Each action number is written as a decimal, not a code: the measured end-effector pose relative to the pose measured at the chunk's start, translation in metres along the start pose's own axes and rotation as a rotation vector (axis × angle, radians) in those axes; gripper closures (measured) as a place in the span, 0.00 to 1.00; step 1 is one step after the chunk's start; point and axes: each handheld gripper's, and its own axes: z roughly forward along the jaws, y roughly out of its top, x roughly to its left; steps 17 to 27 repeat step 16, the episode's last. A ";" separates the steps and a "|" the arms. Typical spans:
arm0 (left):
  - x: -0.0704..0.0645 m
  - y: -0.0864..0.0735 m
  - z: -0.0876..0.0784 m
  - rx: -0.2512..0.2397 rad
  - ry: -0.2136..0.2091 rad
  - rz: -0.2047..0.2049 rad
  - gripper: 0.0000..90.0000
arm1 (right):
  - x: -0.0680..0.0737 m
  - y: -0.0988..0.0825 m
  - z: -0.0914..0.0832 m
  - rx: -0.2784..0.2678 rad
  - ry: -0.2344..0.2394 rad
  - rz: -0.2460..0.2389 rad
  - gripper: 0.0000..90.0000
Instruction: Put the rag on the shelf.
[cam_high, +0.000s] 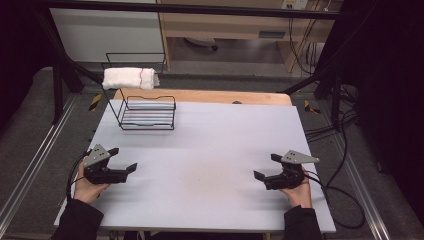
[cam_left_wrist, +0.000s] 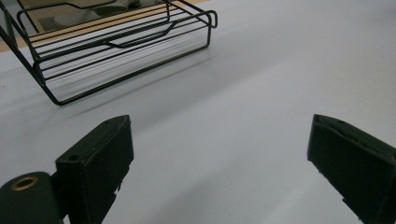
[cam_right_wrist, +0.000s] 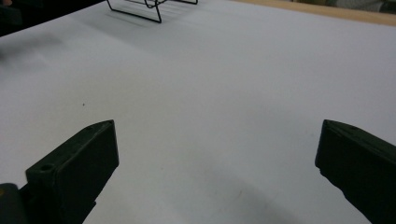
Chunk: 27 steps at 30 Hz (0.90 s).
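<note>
High view, upper left: one white rolled towel (cam_high: 130, 78) atop one black wire rack (cam_high: 148, 111). Two grippers, left gripper (cam_high: 124, 161) and right gripper (cam_high: 265, 167), jaws spread, empty.

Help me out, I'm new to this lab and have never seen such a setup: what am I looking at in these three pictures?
No robot here: a person sits at a white table holding a hand-held two-jaw gripper in each hand. The high view looks down from above and shows the left gripper and the right gripper. The other two pictures come from cameras riding on the grippers, looking along their black jaws. Both grippers are open and hold nothing. At the far left of the table stands a black wire rack, with a rolled white towel resting on its upper tier.
</note>
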 end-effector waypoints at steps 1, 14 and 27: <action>0.000 0.000 0.000 0.001 -0.001 0.001 0.08 | 0.000 -0.003 -0.001 0.003 0.002 0.005 0.00; -0.003 -0.003 0.003 0.018 -0.011 0.019 0.08 | -0.003 -0.015 -0.007 0.010 -0.004 0.017 0.00; -0.003 -0.003 0.003 0.022 -0.008 0.021 0.08 | -0.003 -0.015 -0.007 0.010 -0.004 0.015 0.00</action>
